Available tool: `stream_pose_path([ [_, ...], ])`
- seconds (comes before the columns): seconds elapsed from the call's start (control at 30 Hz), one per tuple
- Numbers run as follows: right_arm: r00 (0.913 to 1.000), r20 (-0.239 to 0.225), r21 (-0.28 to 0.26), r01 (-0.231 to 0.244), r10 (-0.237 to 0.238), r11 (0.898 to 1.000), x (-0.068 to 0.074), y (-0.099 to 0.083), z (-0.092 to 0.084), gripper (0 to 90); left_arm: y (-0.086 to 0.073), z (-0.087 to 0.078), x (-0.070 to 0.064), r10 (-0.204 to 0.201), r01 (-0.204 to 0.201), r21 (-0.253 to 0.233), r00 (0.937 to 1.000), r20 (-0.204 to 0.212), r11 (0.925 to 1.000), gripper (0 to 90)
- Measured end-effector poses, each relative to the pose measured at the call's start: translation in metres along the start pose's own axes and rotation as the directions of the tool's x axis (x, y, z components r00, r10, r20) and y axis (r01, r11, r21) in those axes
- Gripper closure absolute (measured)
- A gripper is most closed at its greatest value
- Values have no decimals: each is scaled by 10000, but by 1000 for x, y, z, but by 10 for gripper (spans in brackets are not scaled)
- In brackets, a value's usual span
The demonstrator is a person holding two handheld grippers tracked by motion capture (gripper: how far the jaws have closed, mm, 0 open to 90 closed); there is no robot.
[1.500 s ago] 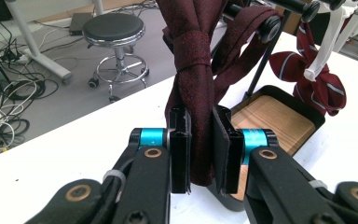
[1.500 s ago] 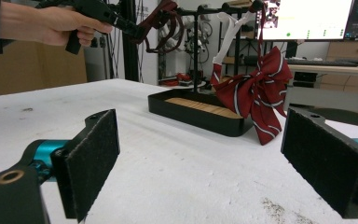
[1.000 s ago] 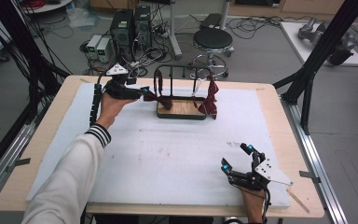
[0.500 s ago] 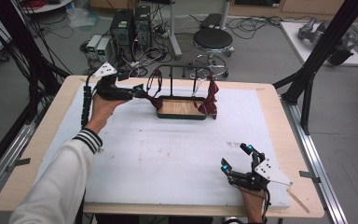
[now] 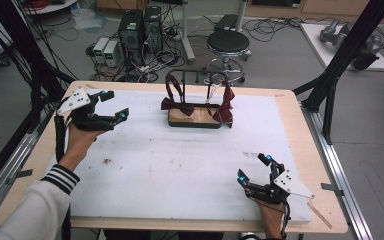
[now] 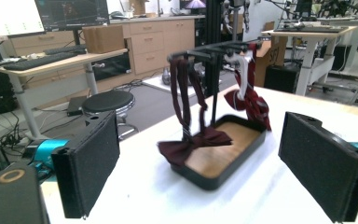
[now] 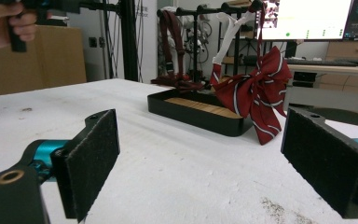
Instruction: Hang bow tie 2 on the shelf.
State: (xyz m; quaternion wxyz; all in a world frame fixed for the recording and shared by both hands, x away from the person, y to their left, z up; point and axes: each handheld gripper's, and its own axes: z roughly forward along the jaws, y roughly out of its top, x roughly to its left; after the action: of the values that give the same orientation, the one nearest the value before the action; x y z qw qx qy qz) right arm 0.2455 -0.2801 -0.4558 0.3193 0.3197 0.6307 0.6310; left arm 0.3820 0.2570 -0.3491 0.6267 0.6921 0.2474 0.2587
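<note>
A wooden table with a white sheet and one little stand

We see a light wooden table (image 5: 286, 102) with a big white sheet (image 5: 180, 170) spread flat over most of its top, so the wood shows as a rim all around. On the sheet, near the far edge and about in the middle, sits a black tray with a wooden floor (image 5: 194, 119). Thin black posts go up from the tray. One dark red bow tie (image 5: 177, 106) droops onto the tray's left end. A red striped bow tie (image 5: 225, 107) hangs over its right end. We also see small dark smudges (image 5: 107, 161) on the sheet.
</note>
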Motion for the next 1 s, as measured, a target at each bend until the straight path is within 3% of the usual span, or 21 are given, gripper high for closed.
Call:
stream_pose_path([
  [0.17, 9999, 26, -76, 118, -118, 9999, 1, 0, -1, 106, -18, -18, -10, 3, -3, -65, 10000, -19, 10000, 128],
  [0.3, 9998, 56, -78, 208, -208, 9998, 1, 0, -1, 106, -44, -40, -25, -164, 164, 25, 9999, -36, 9999, 128],
  [0.37, 9999, 59, -33, 143, -143, 9999, 2, 0, -1, 106, -49, -44, -28, -263, 263, -40, 9996, -68, 9996, 128],
  [0.4, 9998, 91, -31, 156, -156, 9999, 2, 0, -1, 106, -62, -54, -36, -402, 400, -90, 9989, -250, 9992, 128],
  [0.53, 9998, 95, -78, 168, -168, 9998, 2, 0, -1, 106, -79, -71, -46, -269, 254, -220, 9971, -716, 9994, 128],
  [0.7, 9998, 135, -84, 118, -117, 9999, 2, 0, -1, 106, -93, -84, -49, -464, 415, -477, 9933, -1057, 9980, 128],
  [0.87, 9998, 140, -59, 163, -162, 9998, 2, 0, -1, 106, -111, -94, -49, -827, 693, -882, 9838, -1593, 9937, 128],
  [1.0, 9998, 135, -24, 149, -149, 9999, 2, 0, -1, 106, -111, -94, -50, -631, 485, -921, 9847, -1626, 9946, 130],
])
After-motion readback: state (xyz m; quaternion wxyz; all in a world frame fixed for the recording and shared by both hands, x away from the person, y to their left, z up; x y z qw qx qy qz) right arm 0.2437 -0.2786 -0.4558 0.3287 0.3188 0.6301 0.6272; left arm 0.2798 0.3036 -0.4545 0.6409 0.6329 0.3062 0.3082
